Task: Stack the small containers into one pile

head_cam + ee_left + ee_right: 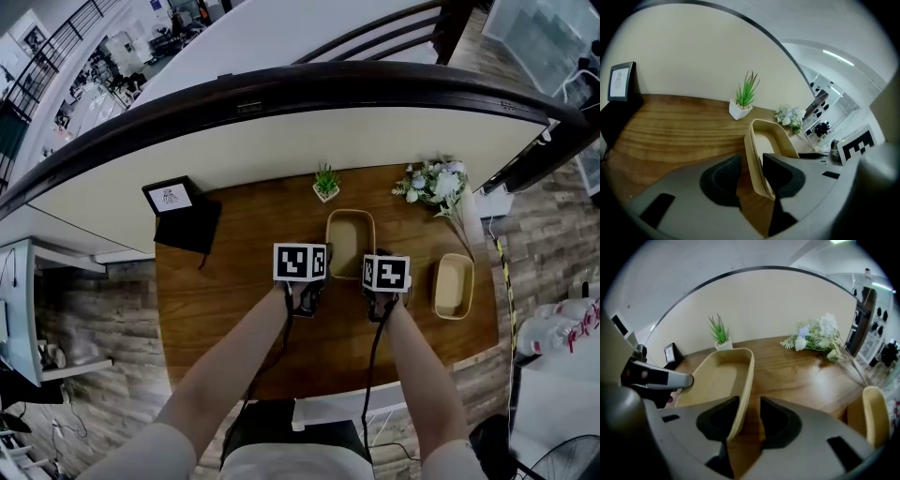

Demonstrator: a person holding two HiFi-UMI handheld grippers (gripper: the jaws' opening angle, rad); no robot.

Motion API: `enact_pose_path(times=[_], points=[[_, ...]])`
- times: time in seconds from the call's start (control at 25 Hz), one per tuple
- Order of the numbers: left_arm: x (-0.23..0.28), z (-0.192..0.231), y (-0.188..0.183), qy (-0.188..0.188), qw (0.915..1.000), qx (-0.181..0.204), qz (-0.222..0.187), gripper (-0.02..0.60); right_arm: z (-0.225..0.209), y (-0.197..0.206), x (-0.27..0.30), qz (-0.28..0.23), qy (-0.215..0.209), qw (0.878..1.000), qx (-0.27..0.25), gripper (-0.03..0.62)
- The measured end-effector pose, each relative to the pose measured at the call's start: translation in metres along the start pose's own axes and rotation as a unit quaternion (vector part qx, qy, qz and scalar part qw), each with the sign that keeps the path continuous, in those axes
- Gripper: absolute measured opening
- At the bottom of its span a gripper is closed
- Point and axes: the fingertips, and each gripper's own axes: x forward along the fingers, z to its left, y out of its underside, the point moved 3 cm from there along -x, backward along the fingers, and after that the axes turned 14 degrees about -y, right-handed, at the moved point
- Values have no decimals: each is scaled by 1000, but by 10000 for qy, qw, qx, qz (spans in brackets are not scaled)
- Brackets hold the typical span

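We hold the left gripper [751, 163] and right gripper [749, 404], jaws spread, each astride a wall of the beige container [350, 246], seemingly without pinching it.

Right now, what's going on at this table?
A person holds a gripper in each hand at the near end of the beige container in the middle of the wooden table. The left gripper straddles its left wall, the right gripper its right wall, both with jaws apart, not clamping. A second beige container sits apart to the right, not yet stacked.
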Motion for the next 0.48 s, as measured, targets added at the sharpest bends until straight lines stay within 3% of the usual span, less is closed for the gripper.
enact_pose_path(times=[0.04, 0.12, 0.16, 0.28, 0.48], points=[[-3, -1, 0, 8, 9999, 135, -45, 156, 1, -2, -2, -78, -35, 10000, 26, 151], [-13, -3, -3, 104, 9993, 277, -229, 203, 7, -9, -13, -375, -196, 9991, 84, 246], [-21, -4, -5, 161, 9990, 259, -339, 210, 11, -14, -21, -528, -265, 9982, 82, 255], [-51, -4, -18, 193, 9970, 290, -687, 216, 30, -31, -51, -825, -368, 9957, -184, 253], [-116, -9, -47, 152, 9875, 689, -1409, 216, 70, -61, -120, -1402, -490, 9853, -849, 244]])
